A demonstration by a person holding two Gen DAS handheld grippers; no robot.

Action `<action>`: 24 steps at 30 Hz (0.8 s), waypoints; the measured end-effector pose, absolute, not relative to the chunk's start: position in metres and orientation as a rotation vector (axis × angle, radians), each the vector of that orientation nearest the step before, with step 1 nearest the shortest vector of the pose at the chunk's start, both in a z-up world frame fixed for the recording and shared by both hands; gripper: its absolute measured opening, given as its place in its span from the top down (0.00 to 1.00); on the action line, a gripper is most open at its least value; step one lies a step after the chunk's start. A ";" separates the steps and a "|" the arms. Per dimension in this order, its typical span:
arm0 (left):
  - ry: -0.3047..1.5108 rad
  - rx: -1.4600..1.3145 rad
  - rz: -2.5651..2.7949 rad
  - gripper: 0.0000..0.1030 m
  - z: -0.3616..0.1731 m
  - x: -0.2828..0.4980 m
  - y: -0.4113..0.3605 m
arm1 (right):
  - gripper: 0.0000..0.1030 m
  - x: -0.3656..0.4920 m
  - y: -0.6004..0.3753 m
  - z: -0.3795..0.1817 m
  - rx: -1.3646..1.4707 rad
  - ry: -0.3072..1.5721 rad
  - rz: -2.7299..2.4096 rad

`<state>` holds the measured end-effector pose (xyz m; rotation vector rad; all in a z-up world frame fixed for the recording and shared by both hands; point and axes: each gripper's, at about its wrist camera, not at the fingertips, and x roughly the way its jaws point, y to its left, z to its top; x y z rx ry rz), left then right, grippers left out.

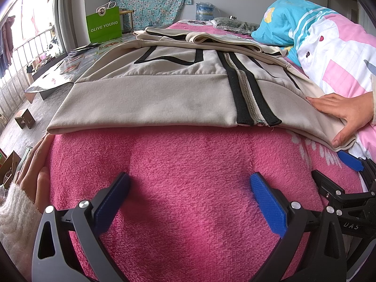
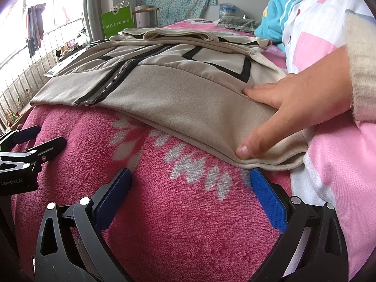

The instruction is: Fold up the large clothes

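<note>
Jacket [image 1: 150, 98]: lies flat on the pink blanket [image 1: 188, 169].
Left gripper [image 1: 189, 202]: spread wide, holding nothing.
Right gripper [image 2: 190, 197]: spread wide too.
Hand [image 2: 293, 110]: presses the hem.
Tip: smooth first, then fold evenly.

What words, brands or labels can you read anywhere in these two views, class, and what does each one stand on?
"OLIVE YOUNG": white letters on the green paper bag past the jacket.
"GenRobot.AI": on the black body of the left hand-held gripper, seen in the right wrist view.
"DAS": partial letters on the right hand-held gripper; the rest is cut off.
The water bottle label is too blurred to read.
</note>
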<state>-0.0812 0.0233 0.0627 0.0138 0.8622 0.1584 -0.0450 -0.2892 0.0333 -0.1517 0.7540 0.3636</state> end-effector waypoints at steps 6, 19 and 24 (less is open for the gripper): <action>0.862 0.014 0.159 0.03 0.063 -0.081 0.024 | 0.07 -0.044 -0.289 0.033 -0.150 0.754 0.363; 0.862 0.014 0.158 0.03 0.063 -0.081 0.023 | 0.07 -0.044 -0.289 0.033 -0.150 0.754 0.363; 0.863 0.015 0.159 0.03 0.063 -0.081 0.024 | 0.07 -0.043 -0.290 0.031 -0.137 0.768 0.371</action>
